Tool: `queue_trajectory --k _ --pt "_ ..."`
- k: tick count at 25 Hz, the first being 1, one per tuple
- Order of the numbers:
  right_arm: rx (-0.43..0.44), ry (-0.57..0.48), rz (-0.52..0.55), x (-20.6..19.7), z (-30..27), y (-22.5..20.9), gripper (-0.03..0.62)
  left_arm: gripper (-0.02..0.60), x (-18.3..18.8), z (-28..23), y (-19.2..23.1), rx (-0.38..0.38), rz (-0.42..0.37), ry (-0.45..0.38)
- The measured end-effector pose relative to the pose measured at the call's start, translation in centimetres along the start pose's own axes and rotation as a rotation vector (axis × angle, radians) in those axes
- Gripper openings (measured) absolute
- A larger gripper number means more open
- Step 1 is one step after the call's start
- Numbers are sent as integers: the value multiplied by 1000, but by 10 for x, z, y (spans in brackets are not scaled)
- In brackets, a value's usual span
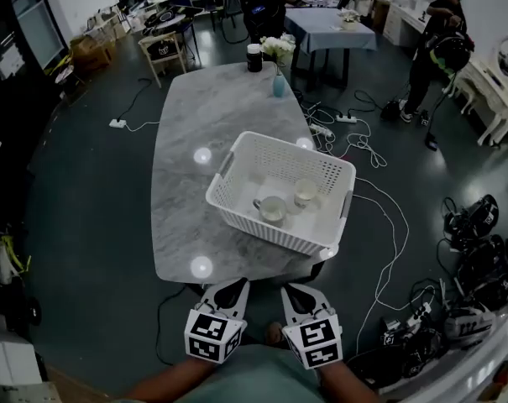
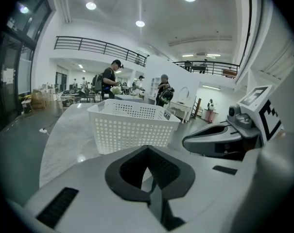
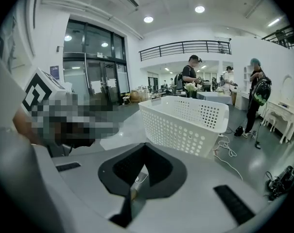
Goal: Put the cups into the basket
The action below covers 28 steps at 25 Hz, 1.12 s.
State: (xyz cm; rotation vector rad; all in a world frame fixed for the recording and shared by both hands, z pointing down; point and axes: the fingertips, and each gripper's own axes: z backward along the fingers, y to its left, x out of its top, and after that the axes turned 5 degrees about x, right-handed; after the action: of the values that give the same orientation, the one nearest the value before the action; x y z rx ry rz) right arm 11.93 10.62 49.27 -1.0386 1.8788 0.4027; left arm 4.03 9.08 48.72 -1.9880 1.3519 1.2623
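A white perforated basket [image 1: 237,159] stands on the near half of the grey marble table [image 1: 182,187]. Inside it sit two cups: a pale cup with a handle [image 1: 272,209] and a clear glass [image 1: 305,192]. My left gripper [image 1: 235,284] and right gripper [image 1: 292,289] are side by side below the table's near edge, both short of the basket. The jaws of each are shut with nothing between them. The basket [image 2: 129,125] fills the middle of the left gripper view, beyond the shut left gripper [image 2: 147,149]. In the right gripper view the basket [image 3: 190,123] lies ahead and right of the right gripper [image 3: 146,147].
A blue vase with white flowers [image 1: 278,81] and a dark jar [image 1: 254,57] stand at the table's far end. White cables [image 1: 371,154] trail over the floor to the right, where dark gear [image 1: 480,259] is piled. People stand at the back by another table [image 1: 329,25].
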Motion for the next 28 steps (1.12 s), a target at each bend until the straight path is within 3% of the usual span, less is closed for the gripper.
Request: queue_trajectory --k 11,28 --pt "20 -19 -12 -22 34 4 14 0 -10 24 -30 61 0 -17" --pt "2 -3 -19 -43 49 9 11 0 -26 26 -49 27 -2 -11"
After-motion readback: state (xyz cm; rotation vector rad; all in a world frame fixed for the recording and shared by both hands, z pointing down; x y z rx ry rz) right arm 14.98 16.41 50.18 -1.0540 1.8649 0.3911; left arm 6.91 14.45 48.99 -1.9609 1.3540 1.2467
